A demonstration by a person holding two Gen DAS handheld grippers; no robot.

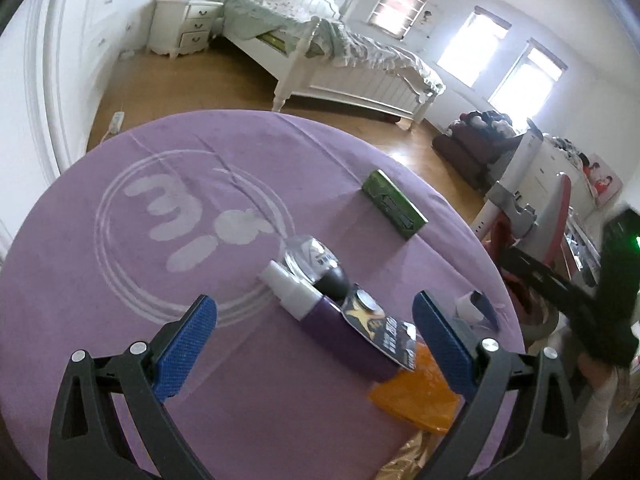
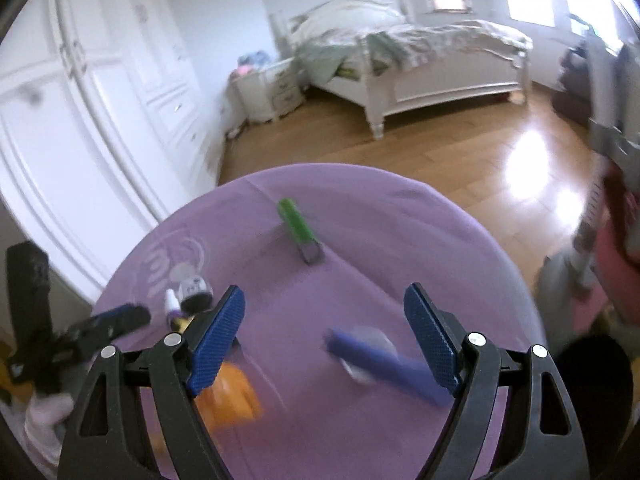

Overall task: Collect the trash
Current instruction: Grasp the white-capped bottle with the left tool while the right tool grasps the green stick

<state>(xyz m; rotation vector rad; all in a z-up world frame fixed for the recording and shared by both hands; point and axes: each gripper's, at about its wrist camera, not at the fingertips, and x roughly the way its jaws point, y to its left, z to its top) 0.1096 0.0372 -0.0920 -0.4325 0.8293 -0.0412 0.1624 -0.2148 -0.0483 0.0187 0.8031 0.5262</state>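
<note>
On a round table with a purple cloth (image 1: 120, 280) lie a purple spray bottle (image 1: 320, 320) with a white cap, a clear bottle with a black end (image 1: 316, 268), an orange wrapper (image 1: 420, 396), a gold foil scrap (image 1: 412, 460), a green box (image 1: 394, 204) and a blue-and-white item (image 1: 478, 308). My left gripper (image 1: 314, 344) is open above the spray bottle and wrapper. My right gripper (image 2: 324, 336) is open, with the blue-and-white item (image 2: 376, 356) lying between its fingers, blurred. The green box (image 2: 300, 228) lies beyond it.
A white bed (image 1: 340, 60), a nightstand (image 1: 184, 28) and white wardrobes (image 2: 80, 120) stand around a wooden floor (image 2: 440, 148). A chair with pink parts (image 1: 532, 220) stands right of the table. The left gripper (image 2: 108, 320) shows in the right wrist view.
</note>
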